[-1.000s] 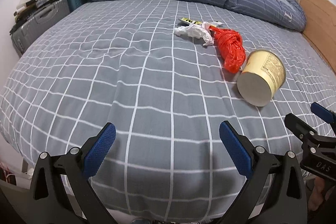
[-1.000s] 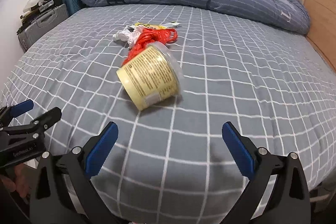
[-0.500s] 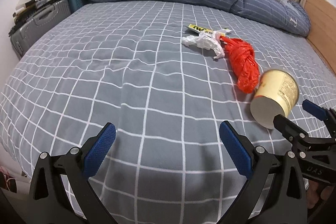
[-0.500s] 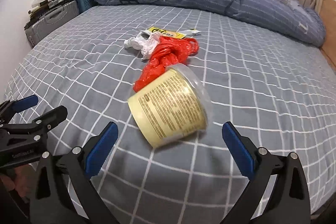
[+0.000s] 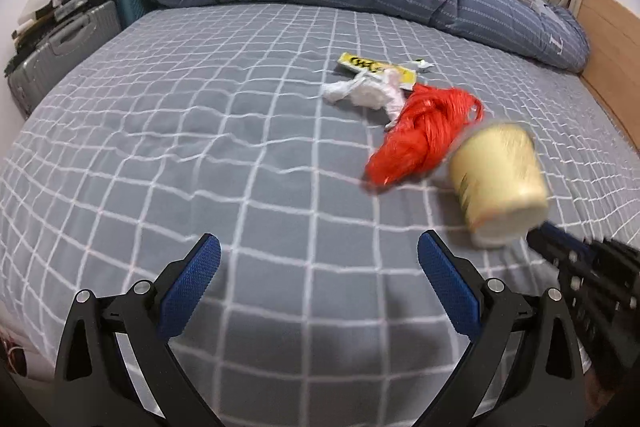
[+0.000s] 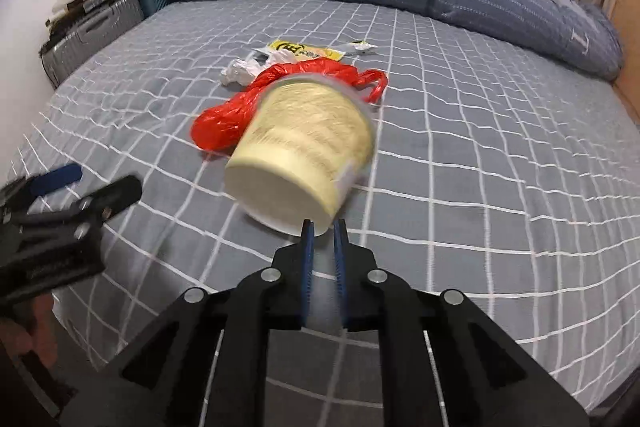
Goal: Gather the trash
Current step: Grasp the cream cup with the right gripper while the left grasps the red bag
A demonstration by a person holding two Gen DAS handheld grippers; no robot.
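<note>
Cup (image 6: 304, 151) pickup is the step in hand: the right claw (image 6: 323, 227) is narrowed to a slit, its tips at the cup's near rim, though whether they pinch it I cannot tell. Next comes a lift, then the red bag (image 6: 240, 107) just beyond the cup. The left claw (image 5: 316, 279) stands wide, holding nothing, over bare bed (image 5: 160, 147). Only the right view shows the narrowed tips; the left view shows the cup's side tilted.

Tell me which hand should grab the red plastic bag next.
Left. The left gripper is open and empty, with the red bag ahead of it on the bed. The right gripper is shut on the yellow tub.
</note>
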